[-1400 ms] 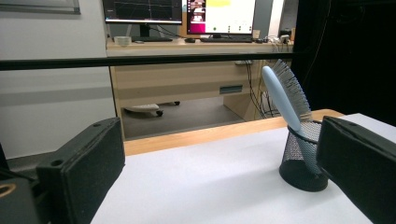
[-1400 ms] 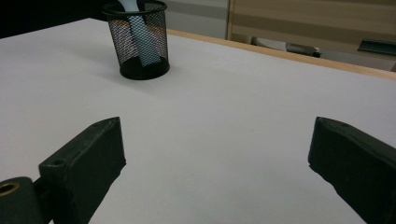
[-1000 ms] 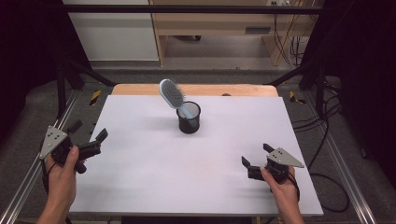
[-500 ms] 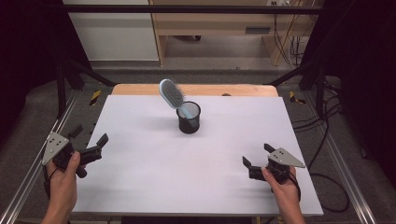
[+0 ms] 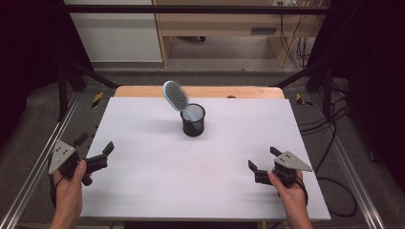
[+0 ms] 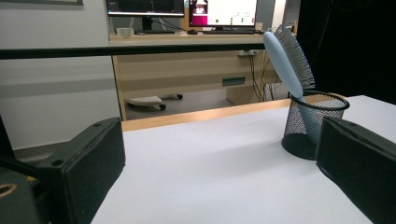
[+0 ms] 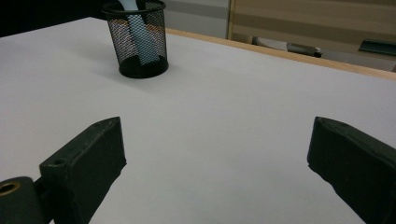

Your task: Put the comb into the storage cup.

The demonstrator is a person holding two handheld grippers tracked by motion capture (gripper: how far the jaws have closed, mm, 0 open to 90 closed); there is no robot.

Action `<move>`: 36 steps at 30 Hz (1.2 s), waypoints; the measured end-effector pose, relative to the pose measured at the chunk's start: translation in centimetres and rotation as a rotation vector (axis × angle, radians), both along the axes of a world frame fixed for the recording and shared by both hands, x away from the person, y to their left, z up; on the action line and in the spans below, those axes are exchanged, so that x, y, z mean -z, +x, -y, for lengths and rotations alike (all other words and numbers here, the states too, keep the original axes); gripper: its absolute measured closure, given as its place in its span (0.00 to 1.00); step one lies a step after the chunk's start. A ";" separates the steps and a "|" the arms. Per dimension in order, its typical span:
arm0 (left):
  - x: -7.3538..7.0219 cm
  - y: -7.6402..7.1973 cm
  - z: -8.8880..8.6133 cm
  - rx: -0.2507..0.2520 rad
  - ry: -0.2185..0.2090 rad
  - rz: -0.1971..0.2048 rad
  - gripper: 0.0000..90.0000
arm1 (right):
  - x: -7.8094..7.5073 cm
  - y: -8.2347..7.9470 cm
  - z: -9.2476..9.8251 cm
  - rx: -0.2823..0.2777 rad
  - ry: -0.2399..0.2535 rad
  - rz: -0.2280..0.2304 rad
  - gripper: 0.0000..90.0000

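Left gripper (image 5: 93,151) drawn back, hairbrush (image 5: 175,98) well ahead

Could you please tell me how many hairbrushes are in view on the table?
1. The hairbrush stands handle-down in the black mesh cup toward the far middle of the white table, its head leaning out to the left. The mesh shows nothing else inside.

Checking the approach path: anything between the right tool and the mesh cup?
Nothing: bare white tabletop between right tool and mesh cup, per right gripper view.
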State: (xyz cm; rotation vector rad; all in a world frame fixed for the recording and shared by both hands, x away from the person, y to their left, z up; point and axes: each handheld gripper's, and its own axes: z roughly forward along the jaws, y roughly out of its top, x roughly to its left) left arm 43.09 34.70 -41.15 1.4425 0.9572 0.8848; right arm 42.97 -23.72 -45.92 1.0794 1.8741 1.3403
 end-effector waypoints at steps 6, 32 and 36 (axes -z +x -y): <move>0.6 0.0 0.4 0.002 0.002 -0.001 0.02 | 0.0 0.0 0.0 -0.002 -0.001 0.001 0.05; 1.9 -0.1 2.0 0.046 -0.002 -0.012 0.02 | 0.0 0.0 0.1 -0.010 -0.003 0.000 0.05; 2.0 -0.2 2.2 0.059 -0.004 -0.013 0.01 | 0.0 0.0 0.1 -0.012 -0.003 -0.002 0.05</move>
